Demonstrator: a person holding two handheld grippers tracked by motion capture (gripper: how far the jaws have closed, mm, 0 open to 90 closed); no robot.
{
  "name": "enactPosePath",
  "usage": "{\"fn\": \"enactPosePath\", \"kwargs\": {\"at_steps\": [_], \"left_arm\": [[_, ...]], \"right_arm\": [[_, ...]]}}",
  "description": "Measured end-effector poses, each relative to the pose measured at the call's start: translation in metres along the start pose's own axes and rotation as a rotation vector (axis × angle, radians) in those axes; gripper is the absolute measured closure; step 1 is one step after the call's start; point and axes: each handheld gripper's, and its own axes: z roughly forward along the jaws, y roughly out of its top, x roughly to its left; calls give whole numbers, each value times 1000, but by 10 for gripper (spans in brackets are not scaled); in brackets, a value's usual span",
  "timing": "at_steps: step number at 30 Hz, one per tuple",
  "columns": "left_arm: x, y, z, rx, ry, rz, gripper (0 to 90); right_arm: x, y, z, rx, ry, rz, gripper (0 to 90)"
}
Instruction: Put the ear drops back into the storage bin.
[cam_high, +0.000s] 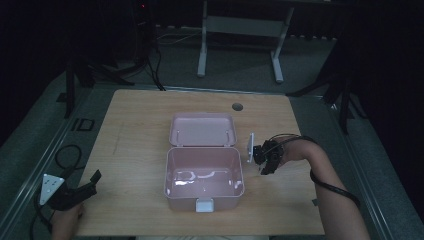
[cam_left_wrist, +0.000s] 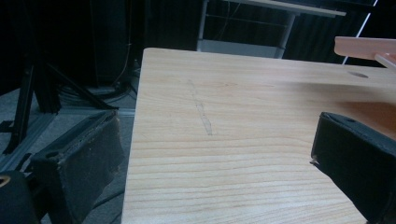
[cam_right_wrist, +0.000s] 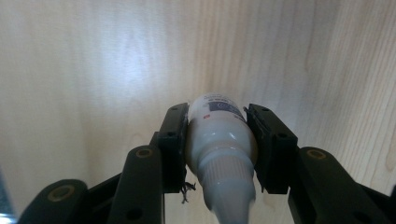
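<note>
The left gripper (cam_high: 80, 190) rests at the near left corner of the tabletop (cam_high: 135, 130), held by a hand (cam_high: 67, 220) that comes in from the near edge. A grey three-cornered plate sits on its top, and a cable loops off over the tabletop's left edge. Its fingers (cam_left_wrist: 88, 158) stand well apart with bare wood between them; they point toward the far right, low over the surface.

In the middle of the tabletop stands a pink box (cam_high: 172, 170), open, its lid (cam_high: 202, 129) thrown back flat on the far side. The inside is glossy, and a pale latch sits on the near wall.

Just right of the box is the right gripper (cam_high: 263, 159), with its grey plate turned toward the box. The forearm (cam_high: 332, 195) reaches in from the near right, bent at the wrist so that the gripper points down at the wood.

In the right gripper view the fingers (cam_right_wrist: 173, 140) are clamped on a small bottle (cam_right_wrist: 219, 135): white, rounded at the shoulder, with a ribbed neck and a tapering nozzle that points back toward the camera. A dark label with a little red runs round its body. The bottle sits between the two pads, over the bare wood right of the box; whether its far end touches the tabletop I cannot tell.
</note>
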Motion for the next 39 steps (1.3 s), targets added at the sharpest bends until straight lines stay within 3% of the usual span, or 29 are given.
{"fn": "enactPosePath", "kwargs": {"at_steps": [8, 16, 24, 33, 39], "left_arm": [[0, 0, 0, -2, 1, 0, 24], [0, 0, -1, -3, 1, -2, 24], [0, 0, -1, -3, 0, -2, 24], [0, 0, -1, -3, -1, -4, 24], [1, 0, -1, -3, -2, -3, 24]], "right_arm": [[22, 8, -19, -17, -18, -24, 596], [33, 13, -38, -12, -22, -14, 596], [42, 25, -68, -5, -37, -19, 597], [53, 52, -100, -23, -64, -80, 597], [57, 73, -110, -32, -69, -125, 597]]}}
